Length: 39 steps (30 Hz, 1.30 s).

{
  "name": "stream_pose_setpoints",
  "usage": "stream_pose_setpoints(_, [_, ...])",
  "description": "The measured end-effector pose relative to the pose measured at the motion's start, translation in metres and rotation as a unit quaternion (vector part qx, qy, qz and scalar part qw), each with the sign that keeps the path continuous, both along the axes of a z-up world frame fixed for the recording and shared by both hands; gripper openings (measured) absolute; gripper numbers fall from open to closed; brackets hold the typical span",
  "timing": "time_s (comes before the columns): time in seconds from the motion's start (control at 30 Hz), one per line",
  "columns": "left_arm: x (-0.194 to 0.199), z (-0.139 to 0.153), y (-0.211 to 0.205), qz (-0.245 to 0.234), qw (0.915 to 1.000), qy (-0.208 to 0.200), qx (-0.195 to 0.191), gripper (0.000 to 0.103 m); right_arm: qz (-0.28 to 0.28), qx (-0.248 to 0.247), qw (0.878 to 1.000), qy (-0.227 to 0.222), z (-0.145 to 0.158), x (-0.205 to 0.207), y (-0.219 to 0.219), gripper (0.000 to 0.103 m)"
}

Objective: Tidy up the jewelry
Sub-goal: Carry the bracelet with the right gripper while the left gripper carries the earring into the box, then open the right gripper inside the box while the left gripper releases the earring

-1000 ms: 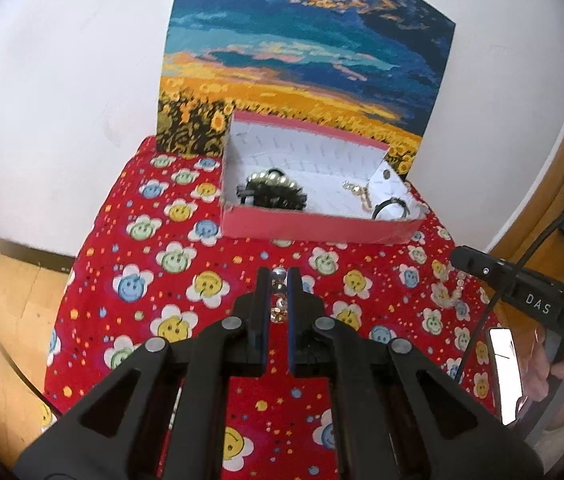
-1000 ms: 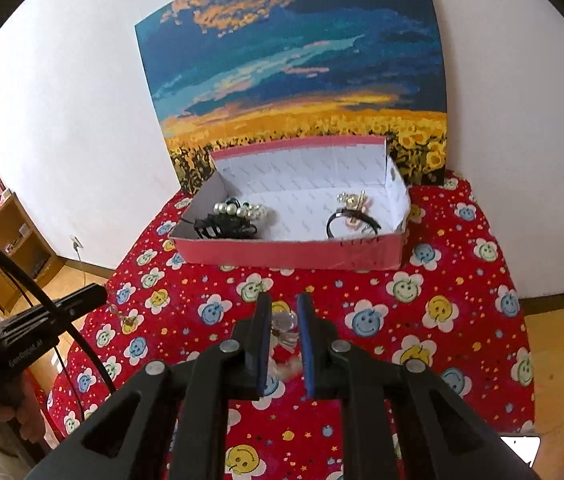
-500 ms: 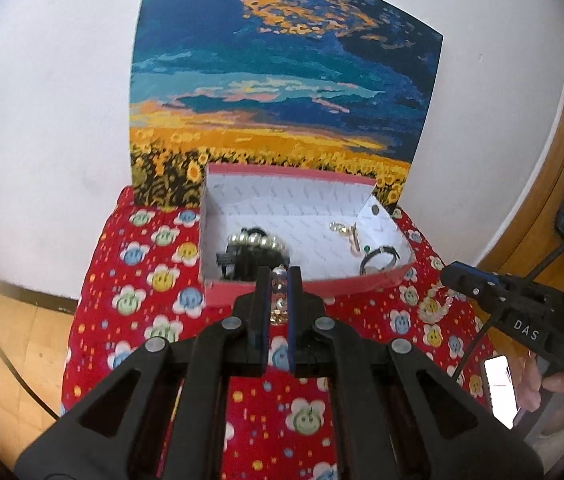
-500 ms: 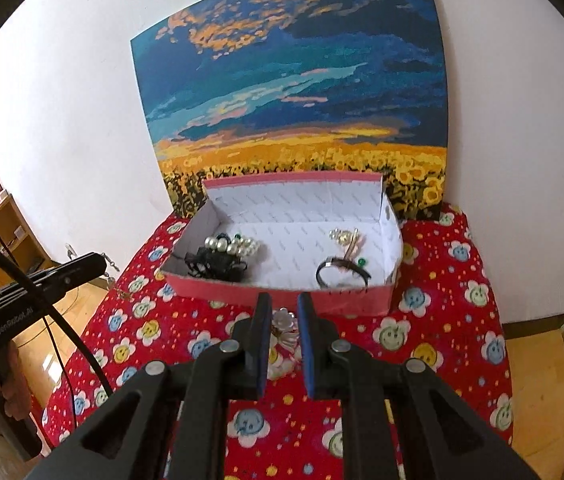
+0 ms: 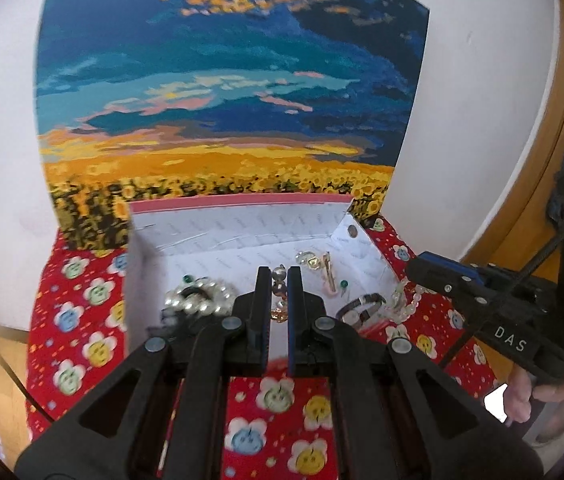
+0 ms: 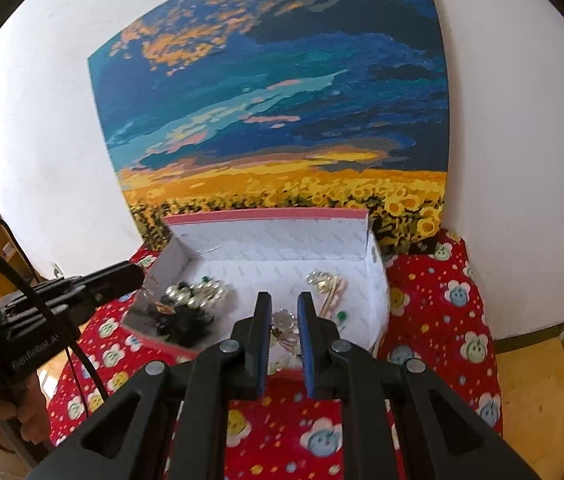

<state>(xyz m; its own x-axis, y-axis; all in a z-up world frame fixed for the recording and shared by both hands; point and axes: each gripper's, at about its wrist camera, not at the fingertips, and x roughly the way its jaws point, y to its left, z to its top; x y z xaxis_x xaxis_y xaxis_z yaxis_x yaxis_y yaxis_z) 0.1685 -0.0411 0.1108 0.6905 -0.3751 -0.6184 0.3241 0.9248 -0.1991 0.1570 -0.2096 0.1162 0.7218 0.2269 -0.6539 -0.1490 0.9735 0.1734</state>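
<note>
Box (image 5: 241,224) on tablecloth (image 5: 81,320); painting (image 5: 221,100) behind.

The black left gripper (image 5: 279,276) points forward and downward, its jaws pinched together on a small beaded trinket; the black right gripper (image 6: 285,312) points likewise, jaws clamped on a pale trinket; a bare hand (image 5: 538,396) grips the right handle.

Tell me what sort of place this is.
Probably a room in a home: a small table under a red smiley-flower cloth stands against a white wall, a sunflower-field painting leans behind it, and an open pink box holds jewelry. Wooden flooring shows beside it.
</note>
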Motion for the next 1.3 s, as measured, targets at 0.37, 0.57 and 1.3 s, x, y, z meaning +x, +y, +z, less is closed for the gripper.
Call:
stream_pose_setpoints(0.37, [0.046, -0.050, -0.020, 0.000, 0.9983, 0.058, 0.005, 0.000, -0.006, -0.012, 1.000, 0.020, -0.030, 0.044, -0.013, 0.015])
stream_pose_setpoints(0.57, [0.054, -0.064, -0.027, -0.001, 0.9974, 0.069, 0.021, 0.000, -0.004, -0.010, 0.999, 0.032, -0.047, 0.058, -0.016, 0.015])
stream_pose_setpoints(1.3, [0.007, -0.026, -0.002, 0.035, 0.9978, 0.051, 0.023, 0.042, 0.002, 0.016, 1.000, -0.016, -0.005, 0.004, -0.008, 0.064])
